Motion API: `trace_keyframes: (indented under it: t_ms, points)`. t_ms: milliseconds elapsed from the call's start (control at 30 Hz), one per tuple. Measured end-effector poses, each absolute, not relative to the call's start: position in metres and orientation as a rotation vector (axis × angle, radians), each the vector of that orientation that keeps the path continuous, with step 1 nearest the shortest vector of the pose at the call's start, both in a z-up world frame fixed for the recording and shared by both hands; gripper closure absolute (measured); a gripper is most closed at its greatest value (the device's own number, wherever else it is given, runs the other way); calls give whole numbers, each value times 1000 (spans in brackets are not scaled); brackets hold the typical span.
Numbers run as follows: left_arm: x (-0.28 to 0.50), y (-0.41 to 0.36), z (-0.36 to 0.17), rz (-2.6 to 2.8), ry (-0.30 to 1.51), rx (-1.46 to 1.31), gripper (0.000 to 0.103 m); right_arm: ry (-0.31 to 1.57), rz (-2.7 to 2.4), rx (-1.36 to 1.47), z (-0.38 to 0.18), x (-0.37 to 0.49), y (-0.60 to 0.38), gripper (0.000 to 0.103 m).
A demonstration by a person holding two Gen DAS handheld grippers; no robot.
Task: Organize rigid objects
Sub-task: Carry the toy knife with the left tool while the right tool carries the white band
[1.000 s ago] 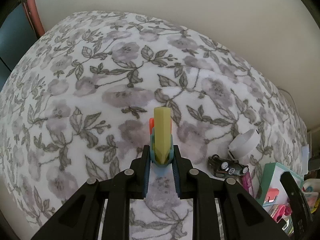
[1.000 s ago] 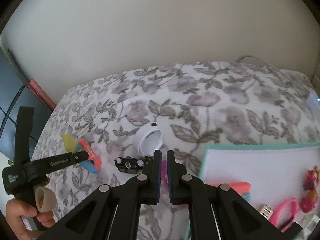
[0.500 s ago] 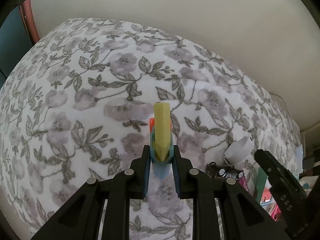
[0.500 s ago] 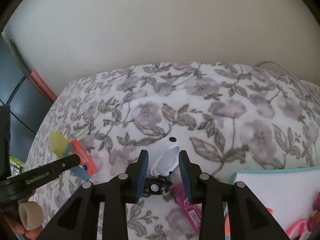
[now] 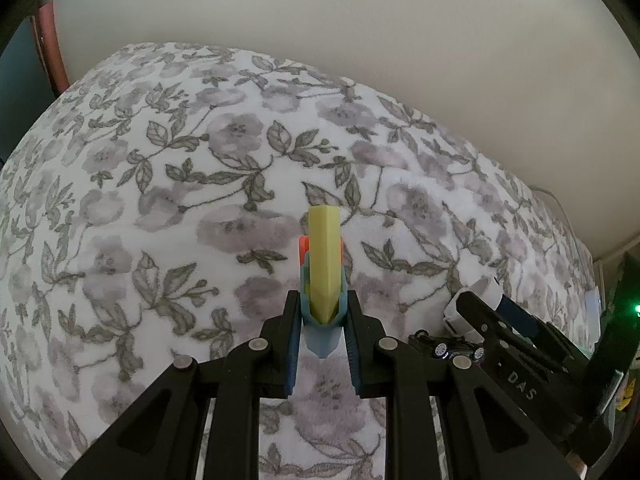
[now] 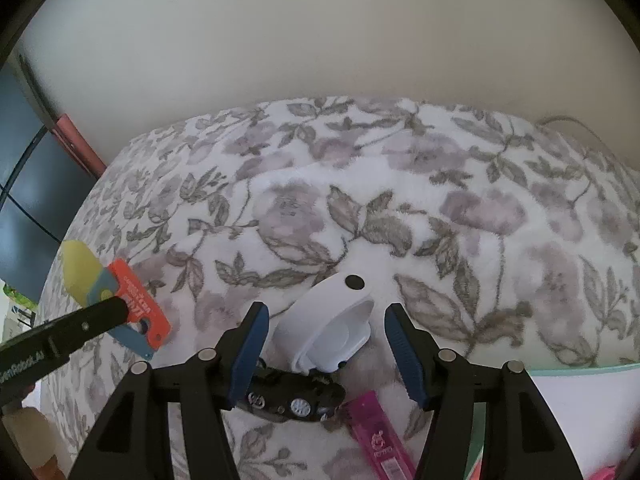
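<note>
Currently, at the far left of the right wrist view, the left gripper (image 6: 120, 312) is clenched on a stack of flat plastic pieces (image 6: 116, 300): a yellow piece, a light blue one and an orange one with white lettering. The stack is held above the floral blanket (image 6: 400, 200), not resting on it. In the left wrist view the same stack (image 5: 323, 276) stands edge-on between the blue finger pads (image 5: 293, 344), with the yellow piece projecting farthest forward and the orange one showing behind it.

Moving right, the right gripper (image 6: 324, 344) is released, its jaws spread wide on either side of a white plastic object (image 6: 332, 328). That object lies on the blanket, tilted, with a small dark dot near its far end and a hollow recess facing the camera. Neither pad touches it. Just near of it, between the finger bases, lies a black toy car (image 6: 292, 398) with silver wheels, touching or almost touching the white object's near edge. Immediately right of the car lies a pink rectangular case (image 6: 380, 436) with printed lettering, angled toward the near right.

Farther right, a box with a teal rim (image 6: 580, 370) and a white inner surface occupies the near right corner. A thin pale cable (image 6: 568, 120) rests at the blanket's far right edge, against the plain wall (image 6: 320, 40).

In the left wrist view, the right gripper (image 5: 480, 304) appears at the right, beside the white object (image 5: 486, 286) and the car (image 5: 444, 348).
</note>
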State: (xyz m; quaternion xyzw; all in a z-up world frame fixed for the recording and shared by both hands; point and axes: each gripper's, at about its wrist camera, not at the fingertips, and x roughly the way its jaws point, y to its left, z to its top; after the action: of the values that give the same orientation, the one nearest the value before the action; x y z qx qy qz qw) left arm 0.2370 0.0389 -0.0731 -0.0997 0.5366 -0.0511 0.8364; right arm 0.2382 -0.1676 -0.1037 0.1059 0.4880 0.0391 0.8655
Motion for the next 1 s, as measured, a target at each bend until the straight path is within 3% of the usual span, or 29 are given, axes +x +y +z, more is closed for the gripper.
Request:
trace_keyframes:
  t_ms: [267,367,1000]
  points:
    - [249,35,-87,-97,1144,-206,82,1040,79,250,-118,247,-168,40]
    - [257,33,-90,-95,1131,-197,82,1030,80,262,-118,246,-168,47]
    - [283,12,-124,-27,1169,-84,80,1023,62,271,-119,245,-167,47]
